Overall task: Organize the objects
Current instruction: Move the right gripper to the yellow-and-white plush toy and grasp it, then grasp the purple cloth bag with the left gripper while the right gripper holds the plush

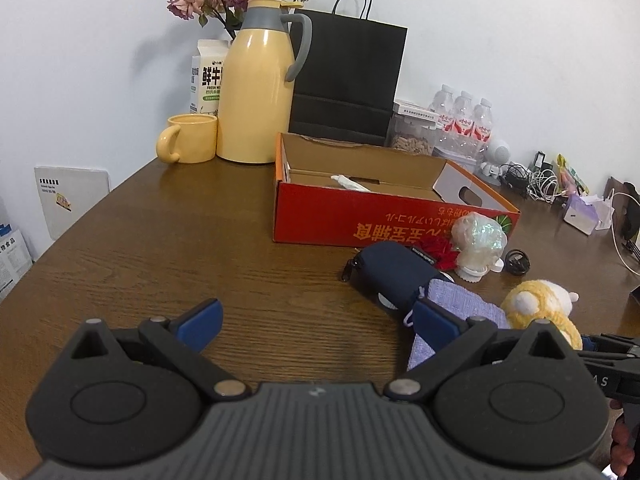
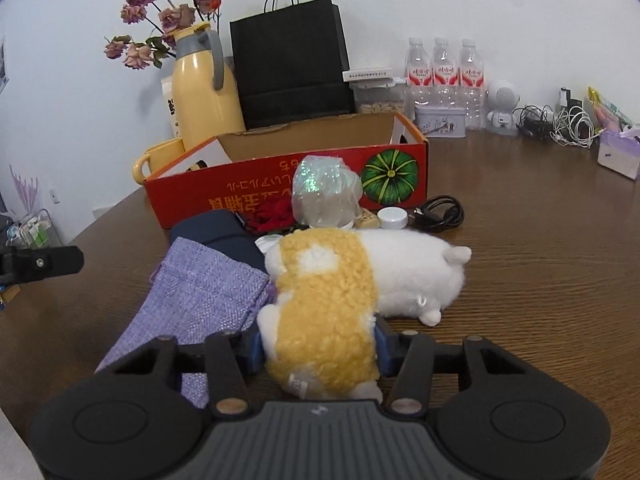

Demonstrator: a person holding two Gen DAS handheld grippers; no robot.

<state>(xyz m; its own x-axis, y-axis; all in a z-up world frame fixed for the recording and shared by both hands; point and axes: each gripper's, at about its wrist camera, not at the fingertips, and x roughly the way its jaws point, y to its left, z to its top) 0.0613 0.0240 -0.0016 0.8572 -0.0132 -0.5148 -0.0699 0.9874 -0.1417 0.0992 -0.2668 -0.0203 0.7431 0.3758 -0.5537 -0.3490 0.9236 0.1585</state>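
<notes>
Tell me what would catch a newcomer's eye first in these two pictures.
The fluffy yellow and white plush toy lies nearest on the brown wooden table, with the right gripper closed around its yellow end. Behind it sits the open red cardboard box printed with a green pumpkin. At the back, the tall yellow thermos jug stands beside the black paper bag, and the left gripper hangs open over bare wood.

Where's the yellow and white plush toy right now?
In the right wrist view the yellow and white plush toy lies on the brown wooden table, between the right gripper pads, touching the purple woven pouch on its left.
</notes>
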